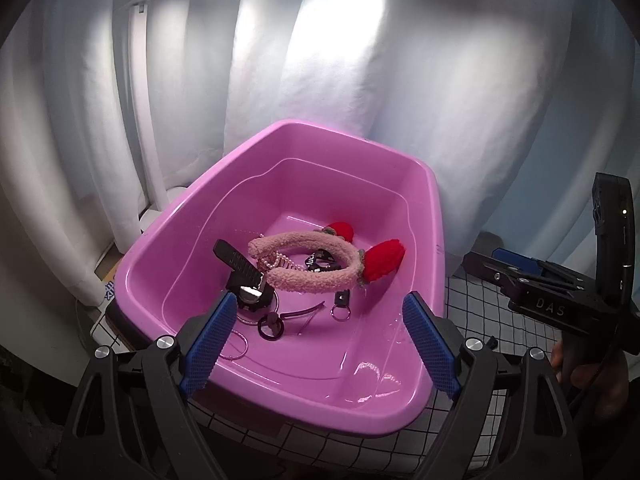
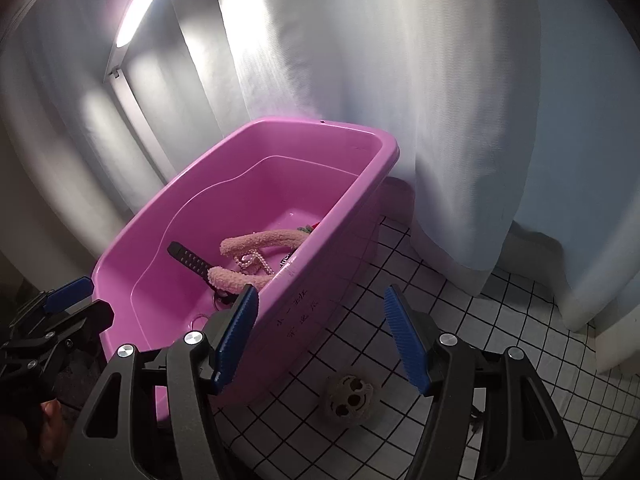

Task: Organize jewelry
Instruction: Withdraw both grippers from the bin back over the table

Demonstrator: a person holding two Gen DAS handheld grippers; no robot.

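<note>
Here my left gripper (image 1: 318,344) and right gripper (image 2: 320,336) both hang spread and empty. Nearest, one skull-like trinket (image 2: 351,398) lies on the grid cloth (image 2: 500,340). Beyond, one pink tub (image 1: 280,396) holds one fuzzy pink headband (image 1: 304,264) with two red tufts, one black watch (image 1: 244,276), one pearl string (image 1: 280,261).

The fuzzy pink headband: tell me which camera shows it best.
The left wrist view. There the fuzzy pink headband lies whole in the pink tub, both red ends visible. The right wrist view shows only part of it; the tub's near wall hides the red ends almost completely.
</note>
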